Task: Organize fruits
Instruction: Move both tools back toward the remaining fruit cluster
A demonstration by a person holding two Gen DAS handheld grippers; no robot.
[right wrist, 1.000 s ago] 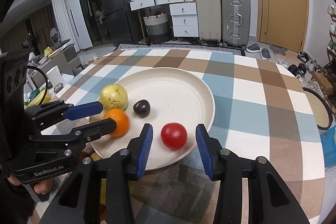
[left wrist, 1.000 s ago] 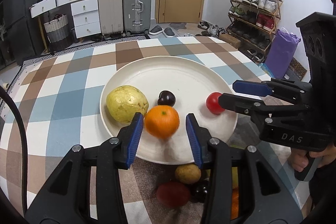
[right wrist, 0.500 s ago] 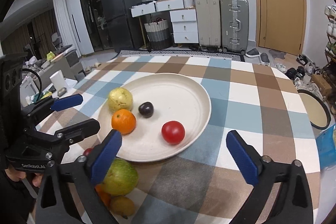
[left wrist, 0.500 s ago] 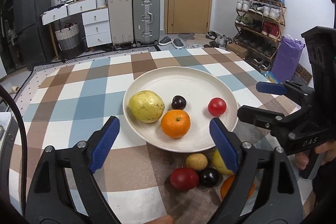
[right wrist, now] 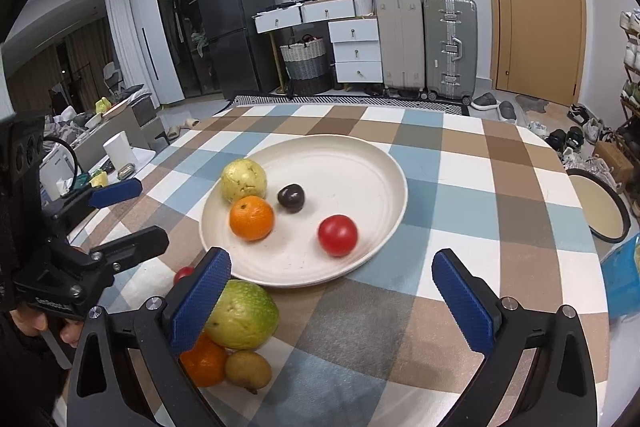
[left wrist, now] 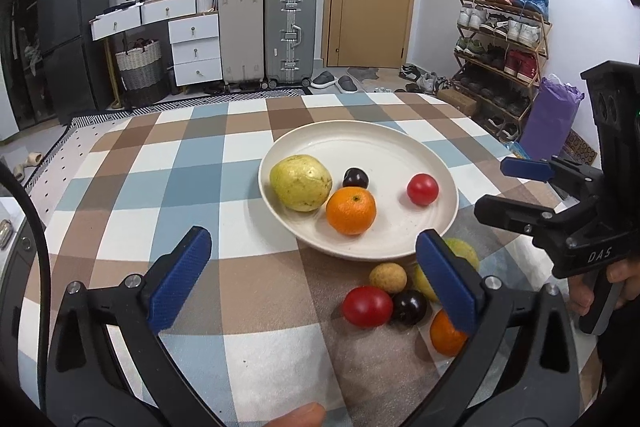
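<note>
The left gripper (left wrist: 314,279) has just spread its jaws wide, and nothing sits between the blue pads; bare checked cloth on the counter (left wrist: 180,163) shows in the gap. The right gripper (right wrist: 331,297) has also just opened wide, with only cloth between its pads.

On the white plate (left wrist: 360,139) lie a yellow-green guava (left wrist: 301,182), a dark plum (left wrist: 355,177), an orange (left wrist: 351,210) touching the guava, and a red tomato (left wrist: 422,189) set apart towards the right rim.

Just in front of the plate, on the counter, is a loose cluster of fruit: a second red tomato (left wrist: 367,306), a second dark plum (left wrist: 409,307), a small tan fruit (left wrist: 387,277), a green guava (right wrist: 244,315) and a second orange (right wrist: 202,365). In the left wrist view, the left gripper's right pad hides most of that green guava and part of that orange. In the right wrist view, the right gripper's left pad covers part of the cluster, and only a sliver of the loose tomato shows.
</note>
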